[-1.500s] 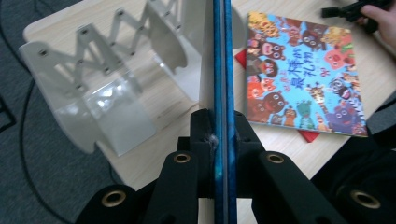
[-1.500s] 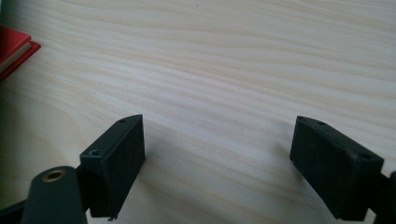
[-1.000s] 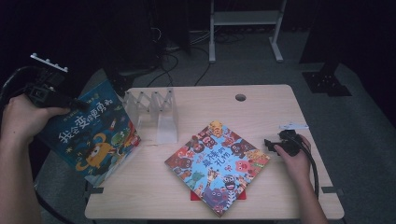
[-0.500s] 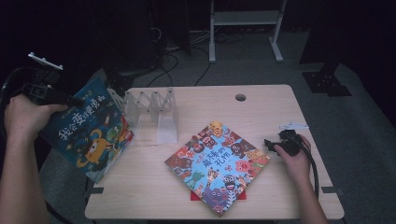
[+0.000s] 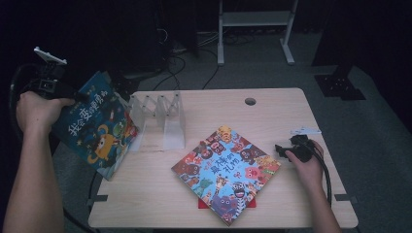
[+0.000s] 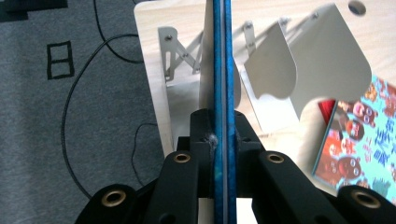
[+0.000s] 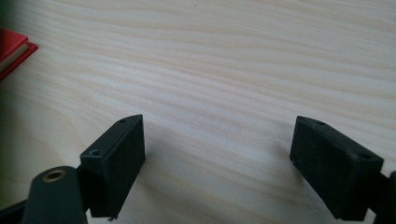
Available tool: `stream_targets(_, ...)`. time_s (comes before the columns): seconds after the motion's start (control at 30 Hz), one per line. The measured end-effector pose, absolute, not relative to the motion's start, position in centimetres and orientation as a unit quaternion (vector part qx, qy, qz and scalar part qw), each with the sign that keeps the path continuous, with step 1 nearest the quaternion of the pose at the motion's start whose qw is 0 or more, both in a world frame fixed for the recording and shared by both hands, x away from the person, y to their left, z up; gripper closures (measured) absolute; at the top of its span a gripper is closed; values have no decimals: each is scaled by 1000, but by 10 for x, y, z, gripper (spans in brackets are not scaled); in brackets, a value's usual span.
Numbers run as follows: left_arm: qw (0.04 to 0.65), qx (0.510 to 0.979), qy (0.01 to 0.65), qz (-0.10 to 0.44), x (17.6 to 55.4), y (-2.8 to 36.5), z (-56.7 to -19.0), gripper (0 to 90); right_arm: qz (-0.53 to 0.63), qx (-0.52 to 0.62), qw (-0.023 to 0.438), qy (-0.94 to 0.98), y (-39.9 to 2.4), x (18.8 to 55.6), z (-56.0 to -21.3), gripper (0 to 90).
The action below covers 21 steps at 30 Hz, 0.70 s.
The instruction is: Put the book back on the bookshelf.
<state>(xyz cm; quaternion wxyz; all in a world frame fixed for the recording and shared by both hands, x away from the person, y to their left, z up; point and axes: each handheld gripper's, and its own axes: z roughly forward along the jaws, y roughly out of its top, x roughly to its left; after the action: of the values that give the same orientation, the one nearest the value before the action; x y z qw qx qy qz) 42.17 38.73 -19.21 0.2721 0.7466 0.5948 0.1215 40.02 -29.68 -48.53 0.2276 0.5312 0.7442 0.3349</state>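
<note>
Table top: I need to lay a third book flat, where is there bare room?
The table is bare along its far edge, right of the rack around the round hole, and at the near left corner. The middle is taken by the colourful book; the right gripper rests beside it.

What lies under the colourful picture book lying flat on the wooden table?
Under the colourful picture book a red book pokes out at its near edge; most of it is covered, so nothing else beneath can be told.
</note>
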Motion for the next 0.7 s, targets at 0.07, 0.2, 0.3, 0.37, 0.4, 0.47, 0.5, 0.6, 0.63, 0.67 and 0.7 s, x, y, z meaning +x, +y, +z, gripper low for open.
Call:
stream_targets(0.07,278,737,604,120,428,388,-193,820,335,531,228,744,-297,400,-485,167)
stream_targets(0.2,283,731,609,120,436,389,-194,820,335,531,227,744,-297,400,-485,167)
stream_targets(0.3,278,725,618,120,445,388,-199,820,334,530,227,745,-297,400,-485,167)
stream_targets(0.37,276,724,621,122,449,388,-201,820,335,530,228,745,-297,400,-485,167)
stream_targets(0.4,276,724,621,122,449,388,-201,818,335,530,228,745,-297,400,-485,167)
stream_targets(0.47,275,716,630,124,452,390,-203,819,335,530,228,745,-297,400,-485,167)
stream_targets(0.5,276,712,634,126,453,392,-203,819,335,530,228,745,-297,400,-485,167)
stream_targets(0.6,281,700,643,134,455,395,-203,820,335,530,227,745,-297,400,-485,167)
stream_targets(0.63,281,698,644,136,456,397,-203,820,335,530,228,745,-297,400,-485,167)
stream_targets(0.67,282,696,646,135,457,397,-203,820,335,530,227,745,-297,400,-485,167)
stream_targets(0.7,281,697,646,133,457,398,-203,819,335,531,227,745,-297,400,-485,167)
